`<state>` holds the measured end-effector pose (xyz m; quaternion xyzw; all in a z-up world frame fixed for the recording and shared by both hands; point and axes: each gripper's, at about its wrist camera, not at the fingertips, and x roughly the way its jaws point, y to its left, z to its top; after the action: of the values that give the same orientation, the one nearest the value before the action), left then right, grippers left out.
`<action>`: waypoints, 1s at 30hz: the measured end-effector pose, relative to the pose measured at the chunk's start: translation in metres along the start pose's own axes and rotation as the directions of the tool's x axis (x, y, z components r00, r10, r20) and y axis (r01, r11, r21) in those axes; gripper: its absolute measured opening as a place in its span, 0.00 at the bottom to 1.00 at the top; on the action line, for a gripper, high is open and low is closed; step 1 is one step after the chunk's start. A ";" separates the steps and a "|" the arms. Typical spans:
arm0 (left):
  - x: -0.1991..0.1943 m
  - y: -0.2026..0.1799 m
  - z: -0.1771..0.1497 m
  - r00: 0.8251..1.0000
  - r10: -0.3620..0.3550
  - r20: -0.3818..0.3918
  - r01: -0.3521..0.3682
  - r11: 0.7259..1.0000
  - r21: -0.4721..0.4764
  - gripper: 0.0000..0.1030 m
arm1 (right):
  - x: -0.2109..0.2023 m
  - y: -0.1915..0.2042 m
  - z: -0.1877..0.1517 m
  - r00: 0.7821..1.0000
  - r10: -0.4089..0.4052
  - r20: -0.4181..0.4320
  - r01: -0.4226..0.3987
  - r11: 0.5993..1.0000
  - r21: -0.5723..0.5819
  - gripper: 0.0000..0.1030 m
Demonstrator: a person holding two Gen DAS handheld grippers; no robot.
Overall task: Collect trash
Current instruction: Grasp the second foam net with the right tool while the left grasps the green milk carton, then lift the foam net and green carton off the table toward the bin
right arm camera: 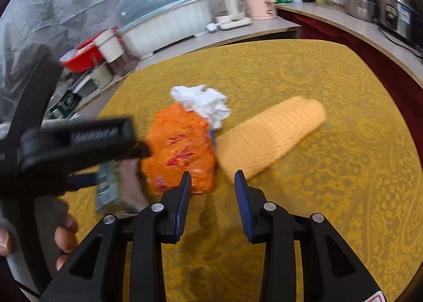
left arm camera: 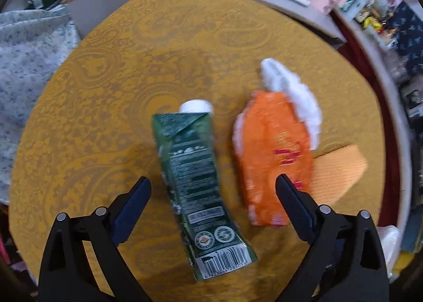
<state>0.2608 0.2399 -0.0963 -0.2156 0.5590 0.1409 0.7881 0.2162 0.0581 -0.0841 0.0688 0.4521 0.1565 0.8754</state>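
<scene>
The left gripper is spread wide above the green carton, which lies flat on the yellow tablecloth. To grasp well, its 2 fingers should come down on both long sides of the carton and then close. The right gripper is partly open and holds nothing; near it lie the orange wrapper, the white tissue and a folded yellow cloth.

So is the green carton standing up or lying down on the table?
Lying down. The green carton lies flat on the yellow tablecloth, white cap pointing away, barcode end nearest the camera.
</scene>
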 end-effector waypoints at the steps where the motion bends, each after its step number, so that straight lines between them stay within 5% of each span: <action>1: -0.004 0.007 -0.004 1.000 0.004 0.008 -0.004 1.000 -0.026 0.87 | -0.001 -0.006 0.001 1.000 -0.014 0.005 0.014 1.000 0.025 0.35; 4: -0.011 0.021 -0.015 1.000 -0.025 0.017 0.026 0.997 -0.066 0.88 | 0.001 -0.028 0.009 0.998 -0.060 0.011 0.059 0.992 0.111 0.46; 9: 0.007 0.023 -0.016 0.999 -0.018 -0.033 0.017 0.999 -0.050 0.87 | 0.024 -0.054 0.025 0.997 -0.077 -0.031 0.082 0.965 0.249 0.48; 15: 0.013 0.020 -0.024 0.998 -0.047 -0.043 0.048 0.999 0.016 0.59 | 0.047 -0.051 0.028 0.995 -0.086 -0.052 0.096 0.959 0.266 0.50; 17: 0.011 0.019 -0.025 0.997 -0.060 -0.041 0.061 0.998 0.031 0.41 | 0.051 -0.046 0.030 0.995 -0.088 -0.046 0.097 0.963 0.251 0.50; 18: 0.011 0.019 -0.026 0.997 -0.064 -0.045 0.066 0.997 0.037 0.38 | 0.053 -0.043 0.031 0.995 -0.090 -0.043 0.098 0.966 0.241 0.49; 23: 0.009 0.020 -0.028 0.996 -0.080 -0.040 0.082 0.996 0.041 0.38 | 0.057 -0.036 0.032 0.995 -0.092 -0.037 0.097 0.975 0.199 0.14; 30: -0.029 0.023 -0.030 0.995 -0.098 0.036 0.095 0.992 0.079 0.38 | 0.008 -0.051 0.039 0.994 -0.094 0.063 0.077 0.969 0.235 0.11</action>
<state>0.2159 0.2459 -0.0816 -0.2090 0.5372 0.0853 0.8127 0.2630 0.0132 -0.0811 0.1569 0.4371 0.0622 0.8834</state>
